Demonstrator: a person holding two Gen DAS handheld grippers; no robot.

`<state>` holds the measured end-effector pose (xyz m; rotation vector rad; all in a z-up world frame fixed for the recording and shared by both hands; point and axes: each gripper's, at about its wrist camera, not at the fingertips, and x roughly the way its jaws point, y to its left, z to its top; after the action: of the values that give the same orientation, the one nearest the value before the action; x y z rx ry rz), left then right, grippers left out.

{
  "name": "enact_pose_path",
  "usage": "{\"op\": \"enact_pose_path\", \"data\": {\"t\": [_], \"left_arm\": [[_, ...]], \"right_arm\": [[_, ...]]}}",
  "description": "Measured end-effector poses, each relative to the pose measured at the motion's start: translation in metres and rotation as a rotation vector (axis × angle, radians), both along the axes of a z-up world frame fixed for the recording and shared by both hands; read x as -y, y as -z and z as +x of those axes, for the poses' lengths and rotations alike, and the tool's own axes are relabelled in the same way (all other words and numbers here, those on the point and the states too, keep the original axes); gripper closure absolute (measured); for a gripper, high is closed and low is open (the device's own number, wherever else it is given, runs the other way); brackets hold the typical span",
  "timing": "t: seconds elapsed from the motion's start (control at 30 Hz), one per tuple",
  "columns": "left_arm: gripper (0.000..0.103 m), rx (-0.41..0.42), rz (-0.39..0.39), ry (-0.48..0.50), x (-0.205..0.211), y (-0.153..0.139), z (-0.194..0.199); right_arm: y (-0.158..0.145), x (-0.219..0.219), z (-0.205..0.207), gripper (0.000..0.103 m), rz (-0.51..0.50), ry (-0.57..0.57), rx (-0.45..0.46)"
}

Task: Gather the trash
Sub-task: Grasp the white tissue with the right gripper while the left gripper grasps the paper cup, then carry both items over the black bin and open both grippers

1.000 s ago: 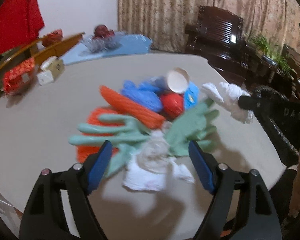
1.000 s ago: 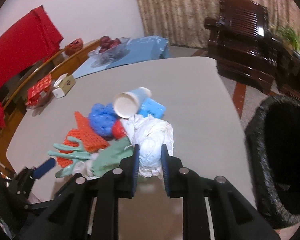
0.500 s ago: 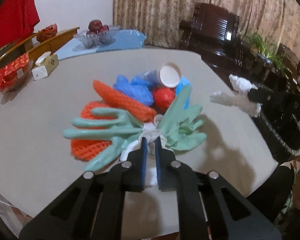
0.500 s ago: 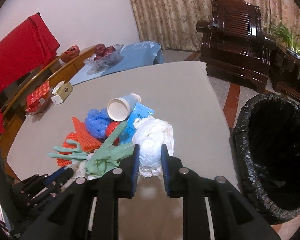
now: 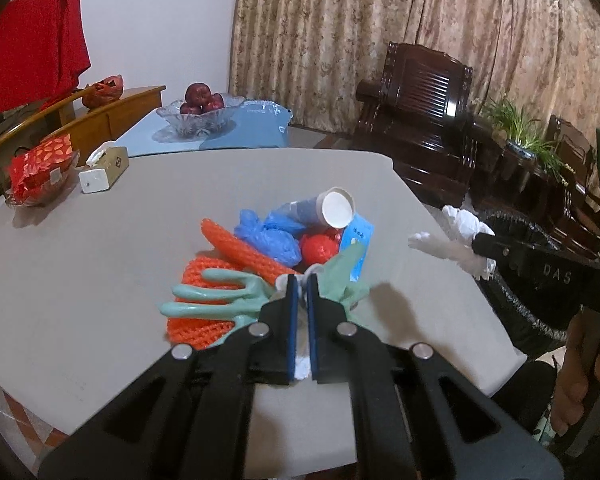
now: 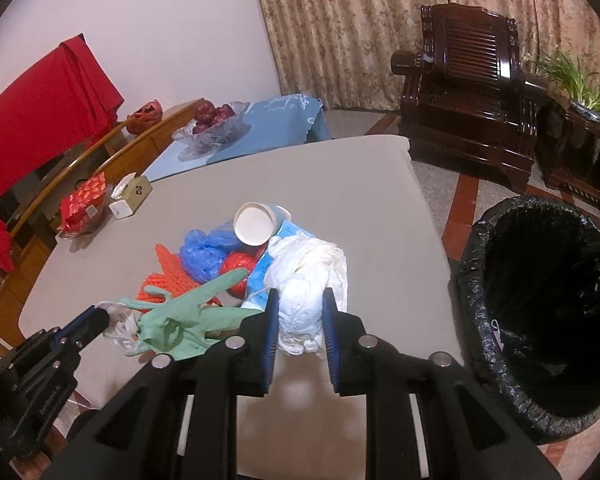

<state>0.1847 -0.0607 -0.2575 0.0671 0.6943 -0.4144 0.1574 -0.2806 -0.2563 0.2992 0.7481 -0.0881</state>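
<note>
With the right gripper clamped on the white wad near the worktop edge, carry it over the bin before releasing. The left gripper pinches a white scrap tangled with the green gloves; lift slowly so they drop off.

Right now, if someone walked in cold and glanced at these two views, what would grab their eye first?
Probably the bright pile of trash mid-table: orange netting, a blue plastic bag and a paper cup on its side. Next, the two grippers: the right gripper is shut on a white crumpled wad, and the left gripper is pinching white scrap beside the green rubber gloves. The black-lined trash bin stands just off the table's right edge.
</note>
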Motion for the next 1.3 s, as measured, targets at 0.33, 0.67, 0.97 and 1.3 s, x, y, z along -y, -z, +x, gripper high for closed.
{"op": "enact_pose_path", "data": {"t": [0.33,0.67,0.97,1.3], "left_arm": [[0.100,0.067,-0.009,0.027,0.017,-0.036,0.000],[0.100,0.080,-0.013,0.094,0.063,-0.051,-0.007],[0.100,0.090,-0.018,0.192,0.121,-0.059,-0.020],[0.100,0.110,-0.018,0.299,0.188,-0.070,-0.038]], "right_arm": [[-0.018,0.010,-0.009,0.082,-0.009,0.011,0.028],[-0.043,0.040,-0.026,0.082,-0.044,0.061,0.056],[-0.057,0.081,-0.053,0.082,-0.077,0.139,0.071],[-0.064,0.137,-0.080,0.082,-0.097,0.233,0.068]]}}
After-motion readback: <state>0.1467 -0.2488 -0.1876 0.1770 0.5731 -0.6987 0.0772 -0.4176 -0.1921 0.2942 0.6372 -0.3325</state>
